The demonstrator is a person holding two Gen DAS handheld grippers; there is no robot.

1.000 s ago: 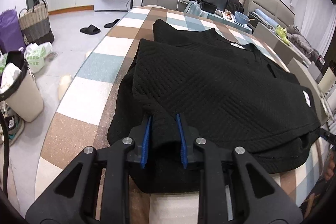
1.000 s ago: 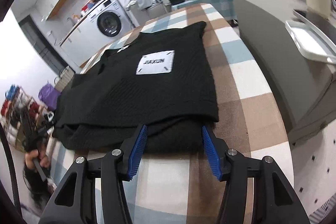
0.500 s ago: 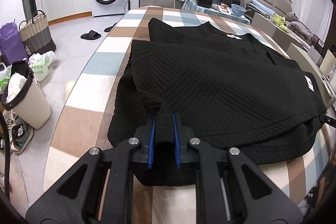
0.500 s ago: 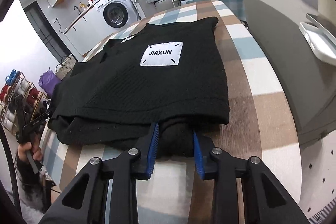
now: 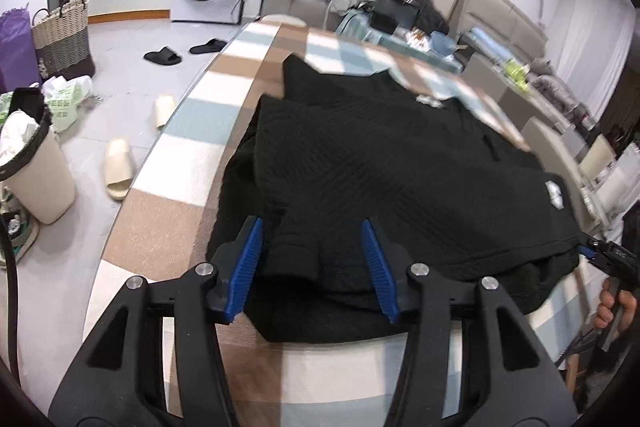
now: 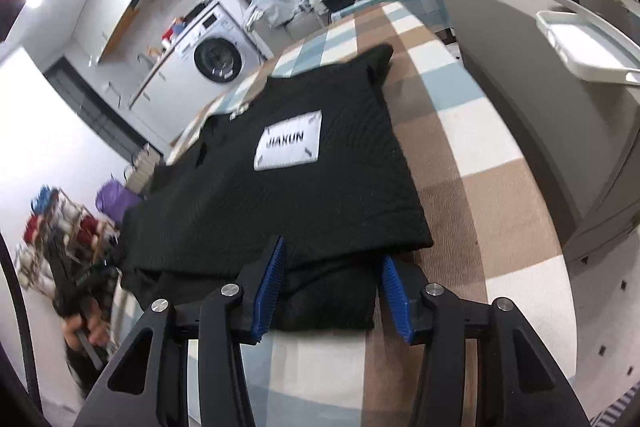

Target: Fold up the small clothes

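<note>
- The black sweater (image 5: 400,163) lies folded on the checkered table (image 5: 168,227), and its near edge has several thick layers.
- The left gripper (image 5: 312,259) stands wide open at 6 o'clock in the left wrist view; a bunched fold of the sweater sits between the blue pads (image 5: 248,259) without being pressed.
- The right gripper (image 6: 330,285) is open as well, with the thick lower fold between its pads and the cloth free.
- In the right wrist view the white label (image 6: 289,146) faces up, near the middle of the sweater.
- A bare strip of table runs from 1 to 4 o'clock beside the sweater's right edge.
- At 9 o'clock in the left wrist view the table edge drops to the floor, where the slippers (image 5: 118,169) and the bin (image 5: 36,179) stand.
</note>
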